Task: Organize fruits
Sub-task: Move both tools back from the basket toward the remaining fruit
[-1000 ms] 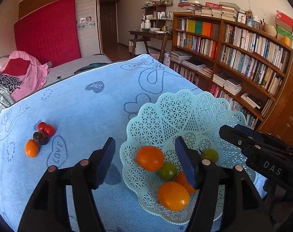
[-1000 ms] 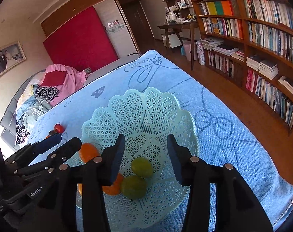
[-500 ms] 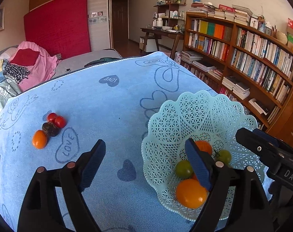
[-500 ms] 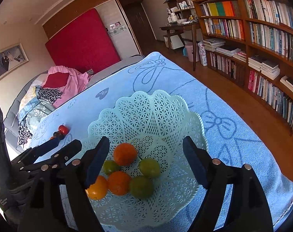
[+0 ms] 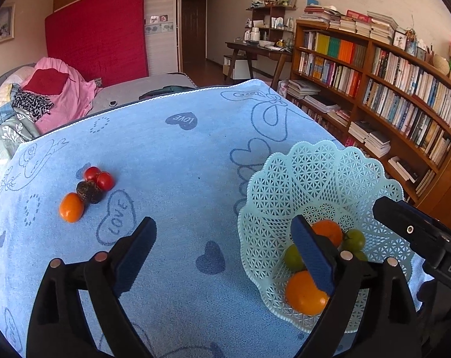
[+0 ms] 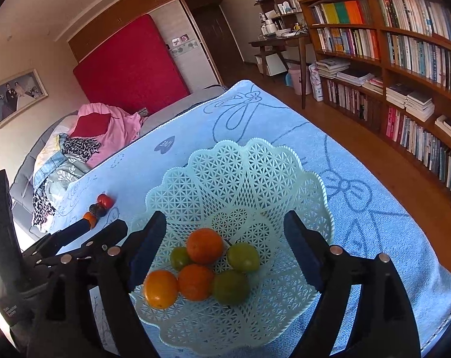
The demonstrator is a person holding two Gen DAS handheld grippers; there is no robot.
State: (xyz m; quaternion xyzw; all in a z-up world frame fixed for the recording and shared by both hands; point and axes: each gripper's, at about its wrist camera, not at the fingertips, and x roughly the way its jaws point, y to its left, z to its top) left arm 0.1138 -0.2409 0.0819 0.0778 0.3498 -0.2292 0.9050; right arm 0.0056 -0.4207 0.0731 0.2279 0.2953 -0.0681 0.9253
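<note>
On the blue cloth [image 5: 177,155]: lattice basket [image 6: 243,161] holds three orange and three green fruits [image 6: 204,246]. Right gripper [image 6: 225,247] over basket, jaws opening, nothing between pads. Left gripper [image 5: 222,247] jaws opening, empty, beside basket. Loose cluster [image 5: 89,189] well apart: two red, one dark, one orange.

Left tongs [image 5: 222,250] angled downward, jaws opening wide, nothing between the pads. Right tongs [image 6: 225,247] just beside them, also pitched down, jaws opening too, empty. Both sit side by side, close together.
</note>
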